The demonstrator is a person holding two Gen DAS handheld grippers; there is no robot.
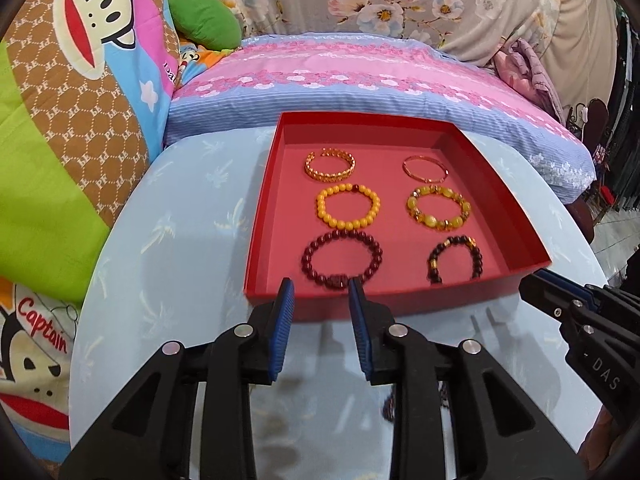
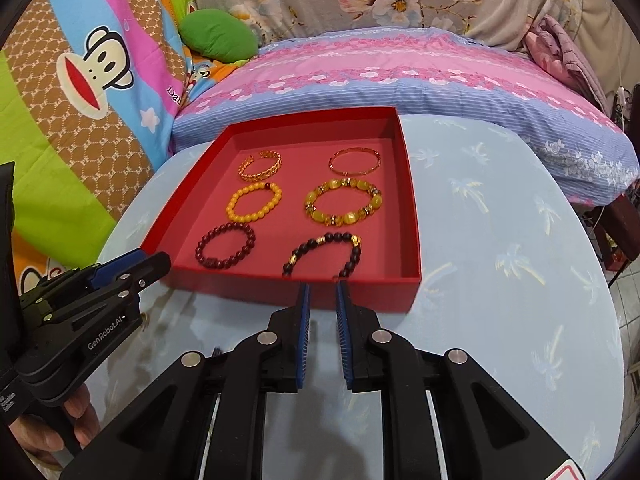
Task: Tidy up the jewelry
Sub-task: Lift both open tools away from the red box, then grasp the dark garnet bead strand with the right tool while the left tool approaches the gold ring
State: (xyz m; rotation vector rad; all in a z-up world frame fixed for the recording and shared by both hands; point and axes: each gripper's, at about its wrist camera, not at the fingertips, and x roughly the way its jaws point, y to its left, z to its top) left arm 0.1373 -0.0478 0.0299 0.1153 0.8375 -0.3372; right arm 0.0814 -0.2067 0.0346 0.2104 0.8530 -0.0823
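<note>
A shallow red tray [image 1: 264,216] [image 2: 412,216] on the round table holds several bracelets in two columns: a gold chain cuff [image 1: 330,164] [image 2: 261,167], a thin gold bangle [image 1: 425,168] [image 2: 354,161], a yellow bead bracelet [image 1: 347,206] [image 2: 253,202], a yellow-and-gold stone bracelet [image 1: 438,208] [image 2: 343,201], a dark red bead bracelet [image 1: 341,259] [image 2: 225,251] and a black-and-gold bead bracelet [image 1: 455,259] [image 2: 322,254]. My left gripper [image 1: 321,286] is open and empty just before the tray's near wall. My right gripper [image 2: 322,290] is open and empty at that wall too.
The round table [image 1: 168,240] [image 2: 500,260] has a pale blue palm-print cover. Behind it lie a pink-and-blue pillow [image 1: 360,76] [image 2: 400,80], cartoon monkey bedding [image 1: 80,80] at left and a green cushion [image 1: 204,20]. A chair stands at far right [image 2: 620,224].
</note>
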